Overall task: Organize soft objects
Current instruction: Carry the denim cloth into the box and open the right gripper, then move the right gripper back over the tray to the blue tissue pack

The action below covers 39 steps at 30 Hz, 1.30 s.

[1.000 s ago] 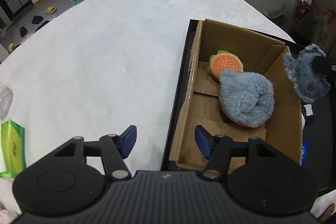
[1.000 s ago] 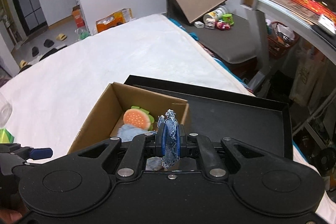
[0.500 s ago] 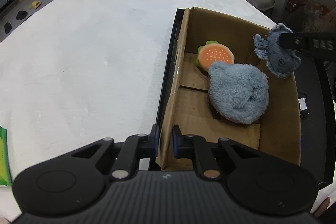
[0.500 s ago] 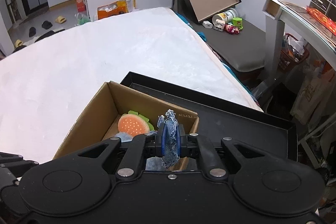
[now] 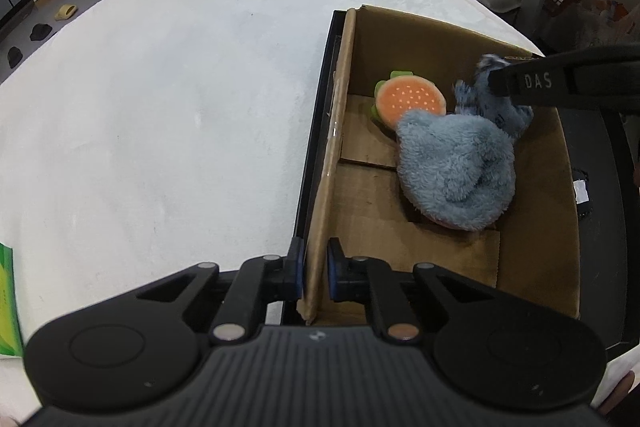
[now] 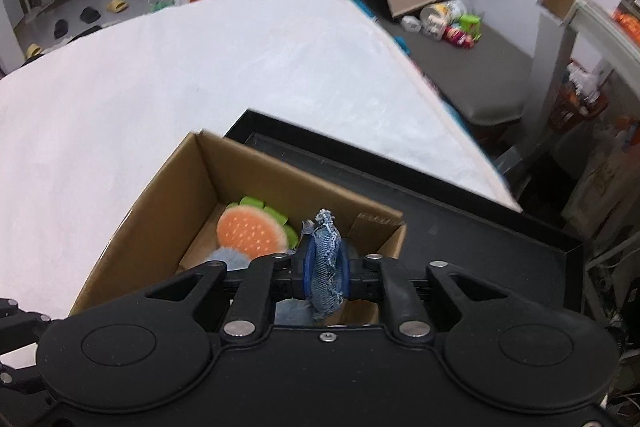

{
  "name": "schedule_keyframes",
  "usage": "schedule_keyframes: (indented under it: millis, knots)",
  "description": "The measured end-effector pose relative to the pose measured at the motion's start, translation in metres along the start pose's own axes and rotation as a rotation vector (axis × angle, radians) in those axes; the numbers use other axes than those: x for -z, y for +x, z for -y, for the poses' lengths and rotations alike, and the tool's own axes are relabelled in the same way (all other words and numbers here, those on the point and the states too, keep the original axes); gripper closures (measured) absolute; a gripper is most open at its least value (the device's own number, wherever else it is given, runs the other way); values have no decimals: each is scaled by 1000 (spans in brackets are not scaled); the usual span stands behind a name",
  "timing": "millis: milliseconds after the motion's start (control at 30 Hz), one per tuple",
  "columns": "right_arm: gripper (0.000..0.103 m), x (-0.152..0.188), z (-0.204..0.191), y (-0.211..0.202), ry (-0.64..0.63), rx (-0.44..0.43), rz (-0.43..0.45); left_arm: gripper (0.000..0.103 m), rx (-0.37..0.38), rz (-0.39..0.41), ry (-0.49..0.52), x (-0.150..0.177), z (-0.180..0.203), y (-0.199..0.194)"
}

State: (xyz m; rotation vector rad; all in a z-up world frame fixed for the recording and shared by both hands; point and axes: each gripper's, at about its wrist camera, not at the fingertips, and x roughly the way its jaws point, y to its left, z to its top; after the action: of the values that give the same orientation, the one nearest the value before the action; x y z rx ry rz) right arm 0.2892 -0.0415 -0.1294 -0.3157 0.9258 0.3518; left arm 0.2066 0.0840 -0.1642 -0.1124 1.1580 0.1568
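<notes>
Left gripper (image 5: 314,275): jaws were found clamped on the near left wall of the cardboard box (image 5: 328,163), one pad outside and one inside.

Right gripper (image 6: 326,269): jaws had just been opening slightly, yet the denim scrap (image 6: 326,267) was still pinched between the blue pads. In the left wrist view this gripper (image 5: 502,83) was seen reaching in over the right wall of the box, the denim scrap (image 5: 492,103) hanging below it at the far right corner, just beside the fluffy toy.

Cardboard box: set open-topped in a shallow black tray (image 6: 480,227), against the tray's left rim; the tray was placed on the right edge of a white bed (image 5: 180,87).

Burger toy (image 5: 410,101): an orange bun with a green frill, lodged toward the far left of the box floor, touching the fluffy toy.

Fluffy blue-grey toy (image 5: 456,171): laid in the middle of the box, toward the right wall.

Green packet (image 5: 8,307): noted at the near left edge of the bed, partly cut off.
</notes>
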Motion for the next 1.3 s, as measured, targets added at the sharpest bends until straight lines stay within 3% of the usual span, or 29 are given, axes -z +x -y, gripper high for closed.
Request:
schedule_keyframes:
  millis: [33,167,400,600,1100,1300]
  knots:
    - [86,0,0,1,4,-6,-3,92,-2,0,0,0,0,0]
    - [61,0,0,-6,5,-16,9,92,-10,-3,-1,-1,3,1]
    - [52,2,6,-23,20,-33,42,92,-25,-8,12,-2,8,-1]
    - [46,9,17,-37,56,-43,66,92,-36,-16,9,0,9,-5]
    - [45,52,56,-53,170,-44,59,88,-69,-25,11,4,17,-15]
    - [45,70,67,-53,211,-52,46,80,-86,-36,13,4,20,-17]
